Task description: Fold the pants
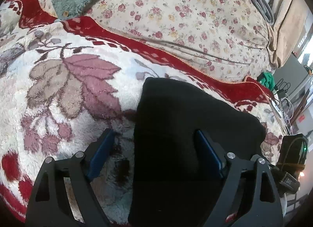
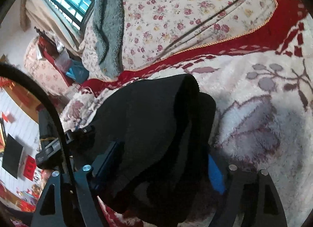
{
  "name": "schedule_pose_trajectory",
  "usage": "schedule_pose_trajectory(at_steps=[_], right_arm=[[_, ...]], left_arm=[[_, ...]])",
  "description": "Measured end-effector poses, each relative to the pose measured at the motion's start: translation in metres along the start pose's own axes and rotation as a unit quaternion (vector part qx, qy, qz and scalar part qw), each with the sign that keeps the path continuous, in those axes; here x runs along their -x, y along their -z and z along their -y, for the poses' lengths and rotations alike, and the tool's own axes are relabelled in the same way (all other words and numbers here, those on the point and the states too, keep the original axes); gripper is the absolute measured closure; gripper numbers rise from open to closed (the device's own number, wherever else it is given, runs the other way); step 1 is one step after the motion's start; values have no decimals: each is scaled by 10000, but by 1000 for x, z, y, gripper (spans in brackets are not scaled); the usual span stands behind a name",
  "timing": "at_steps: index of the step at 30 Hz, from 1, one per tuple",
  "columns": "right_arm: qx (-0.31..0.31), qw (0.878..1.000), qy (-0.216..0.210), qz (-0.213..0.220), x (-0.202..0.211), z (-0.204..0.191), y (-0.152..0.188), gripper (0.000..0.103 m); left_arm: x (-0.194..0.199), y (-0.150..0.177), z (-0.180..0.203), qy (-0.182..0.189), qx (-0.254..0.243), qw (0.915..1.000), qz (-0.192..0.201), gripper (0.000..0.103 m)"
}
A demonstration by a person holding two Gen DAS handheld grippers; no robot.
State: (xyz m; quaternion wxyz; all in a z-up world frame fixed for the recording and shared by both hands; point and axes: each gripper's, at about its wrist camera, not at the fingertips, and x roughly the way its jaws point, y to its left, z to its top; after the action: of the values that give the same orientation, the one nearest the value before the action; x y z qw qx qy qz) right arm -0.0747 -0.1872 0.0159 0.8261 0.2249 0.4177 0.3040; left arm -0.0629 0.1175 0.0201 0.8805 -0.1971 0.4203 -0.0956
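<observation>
Black pants, folded into thick bundle, lying on plush floral blanket on bed. Left tongs spread wide, nothing gripped; pants edge sits between fingers, right pad against cloth. Right tongs wide too, straddling bundle, no visible clamp. Count: one pants, two tongs, one blanket.

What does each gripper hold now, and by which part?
The left gripper holds nothing: its jaws stand open over the black pants. The right gripper has these pants between its fingers; whether it grips them cannot be told.
</observation>
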Motion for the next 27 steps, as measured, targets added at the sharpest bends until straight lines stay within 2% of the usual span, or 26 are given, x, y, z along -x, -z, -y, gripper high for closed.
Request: schedule_pose_trajectory(at_steps=[1, 3, 4, 5, 7, 11, 16, 19, 27], right_arm=[[45, 10000, -12, 18, 0, 0, 1, 30], [108, 9999, -26, 62, 2, -1, 2, 35], [174, 9998, -14, 87, 3, -3, 2, 38], [244, 9996, 3, 102, 3, -6, 2, 39], [378, 9992, 28, 152, 5, -11, 1, 44], [384, 9989, 4, 264, 13, -15, -1, 51], [616, 9975, 55, 350, 20, -36, -9, 57], [651, 9971, -98, 385, 19, -48, -16, 59], [845, 9951, -452, 223, -21, -86, -26, 60]], left_arm=[[0, 0, 1, -24, -19, 10000, -26, 17], [1, 0, 5, 1, -125, 9999, -33, 30], [3, 1, 9, 156, -213, 9996, -28, 51], [5, 2, 11, 228, -245, 9994, -32, 54], [7, 4, 17, 108, -393, 9992, 55, 58], [16, 0, 13, 360, -175, 9992, 44, 70], [35, -5, 18, 233, -230, 9993, 183, 72], [50, -8, 16, 149, -232, 9990, 357, 73], [94, -31, -14, -283, -208, 9961, 805, 73]])
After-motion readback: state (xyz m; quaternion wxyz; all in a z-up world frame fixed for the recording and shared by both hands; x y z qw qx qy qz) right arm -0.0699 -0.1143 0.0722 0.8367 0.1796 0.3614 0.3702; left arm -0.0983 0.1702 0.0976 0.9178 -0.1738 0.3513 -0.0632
